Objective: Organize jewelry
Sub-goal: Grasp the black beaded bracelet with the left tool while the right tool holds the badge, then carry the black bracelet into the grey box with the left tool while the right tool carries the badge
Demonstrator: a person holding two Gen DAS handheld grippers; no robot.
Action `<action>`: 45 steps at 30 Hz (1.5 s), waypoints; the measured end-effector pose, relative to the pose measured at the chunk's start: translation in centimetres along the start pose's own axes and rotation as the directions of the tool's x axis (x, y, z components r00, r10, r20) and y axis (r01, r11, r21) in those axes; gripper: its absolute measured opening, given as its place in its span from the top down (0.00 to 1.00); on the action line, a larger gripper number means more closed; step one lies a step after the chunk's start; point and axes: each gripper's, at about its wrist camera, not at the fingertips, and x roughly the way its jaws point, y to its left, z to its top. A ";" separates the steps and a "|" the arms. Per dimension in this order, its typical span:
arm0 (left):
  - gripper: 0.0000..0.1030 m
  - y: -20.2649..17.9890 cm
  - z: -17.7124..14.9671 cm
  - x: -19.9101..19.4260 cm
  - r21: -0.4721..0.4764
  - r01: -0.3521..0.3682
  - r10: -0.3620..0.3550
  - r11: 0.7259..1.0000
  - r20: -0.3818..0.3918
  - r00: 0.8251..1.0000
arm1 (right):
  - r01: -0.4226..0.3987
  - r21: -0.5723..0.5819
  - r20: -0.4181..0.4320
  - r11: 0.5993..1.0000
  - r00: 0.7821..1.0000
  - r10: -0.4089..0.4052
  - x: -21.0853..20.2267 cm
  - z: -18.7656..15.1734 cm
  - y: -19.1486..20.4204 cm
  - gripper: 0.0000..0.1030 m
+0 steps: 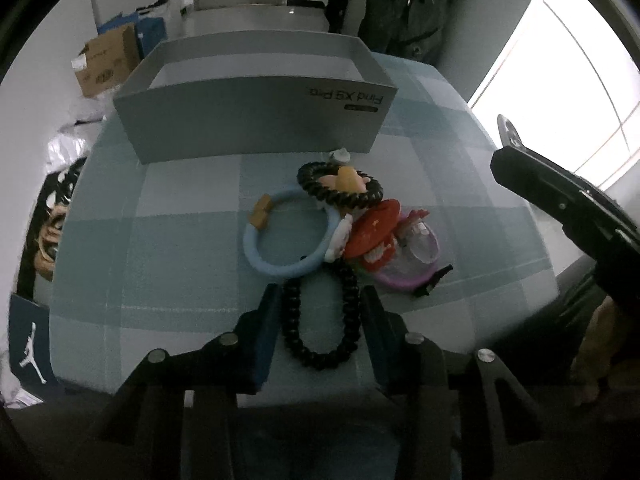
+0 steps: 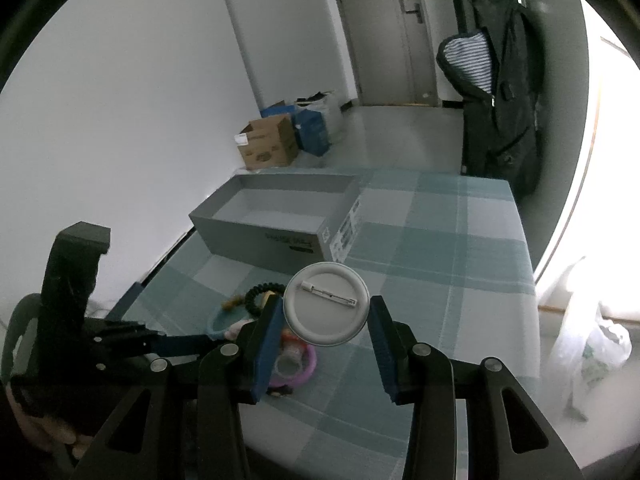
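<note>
Holding: my right gripper (image 2: 325,312) fingers pinch the round white pin-back badge (image 2: 326,304), bound for the grey cardboard box (image 2: 256,236) at 11 o'clock.
Straddling: my left gripper (image 1: 320,312) fingers stand wide around the black beaded bracelet (image 1: 320,320).

The tablecloth (image 1: 168,240) was checked in pale teal, grey-blue and off-white. The box (image 1: 256,120) was plain grey, with dark lettering on its front wall. One ring (image 1: 288,240) was light blue with a tan block on it; two coiled bands (image 1: 320,320) were black. A red piece (image 1: 372,228) carried white spots, and beside it lay a bangle (image 1: 404,276) — purple-pink, partly clear. The badge (image 2: 326,304) showed a white back with a silver pin. Both grippers (image 1: 320,332) were black with blue pads (image 2: 268,344). The coat (image 2: 504,92) was black — its lining striped blue and white.
</note>
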 end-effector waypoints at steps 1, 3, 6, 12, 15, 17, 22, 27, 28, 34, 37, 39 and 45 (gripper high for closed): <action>0.68 0.1 -0.1 -0.1 0.002 -0.001 0.001 1.000 0.000 1.000 | 0.000 -0.001 0.002 1.000 1.000 0.000 0.0 0.0 0.0 0.60; 0.68 -0.2 -0.4 -0.5 0.003 0.000 0.000 1.000 0.004 1.000 | 0.002 -0.003 0.006 1.000 1.000 -0.002 -0.2 0.0 0.0 0.60; 0.68 -0.6 -0.6 -0.8 -0.005 0.016 -0.016 1.000 0.009 1.000 | 0.004 0.000 0.008 1.000 1.000 -0.004 -0.2 0.0 0.0 0.60; 0.68 -0.3 -0.9 -2.1 -0.022 0.050 -0.049 0.999 0.028 0.998 | 0.007 -0.001 0.007 1.000 1.000 -0.007 -0.3 -0.1 0.1 0.60; 0.68 -0.3 -0.5 -2.4 -0.033 0.070 -0.069 0.997 0.045 0.997 | 0.007 0.003 0.005 1.000 1.000 -0.007 -0.1 0.0 0.1 0.60; 0.68 -0.3 -0.2 -2.6 -0.039 0.083 -0.081 0.996 0.054 0.995 | 0.007 0.006 0.003 1.000 1.000 -0.007 0.0 0.0 0.1 0.60; 0.68 -0.1 0.2 -4.0 -0.047 0.102 -0.097 0.994 0.106 0.990 | -0.006 0.013 0.012 1.000 1.000 0.006 -0.2 0.2 0.1 0.60; 0.68 1.2 2.7 -6.0 -0.080 0.105 -0.088 0.991 0.187 0.978 | -0.045 0.036 0.022 0.998 0.999 0.044 -0.1 1.2 0.0 0.60; 0.68 1.5 3.0 -6.3 -0.084 0.105 -0.086 0.991 0.199 0.976 | -0.053 0.039 0.025 0.998 0.998 0.052 -0.1 1.5 0.0 0.60; 0.68 2.9 7.0 -6.5 -0.103 0.106 -0.078 0.989 0.241 0.967 | -0.072 0.041 0.029 0.997 0.997 0.071 0.4 4.4 0.1 0.60; 0.68 3.2 8.2 -5.6 -0.089 0.106 -0.082 0.990 0.242 0.967 | -0.099 0.049 0.028 0.994 0.995 0.098 1.2 6.1 0.2 0.59; 0.68 3.6 9.0 -5.3 -0.082 0.104 -0.081 0.991 0.239 0.968 | -0.106 0.043 0.022 0.993 0.994 0.105 2.0 6.9 0.3 0.59; 0.68 5.2 11.0 -3.1 -0.087 0.128 -0.108 0.988 0.207 0.972 | -0.136 0.030 -0.007 0.990 0.991 0.136 5.3 9.1 0.8 0.60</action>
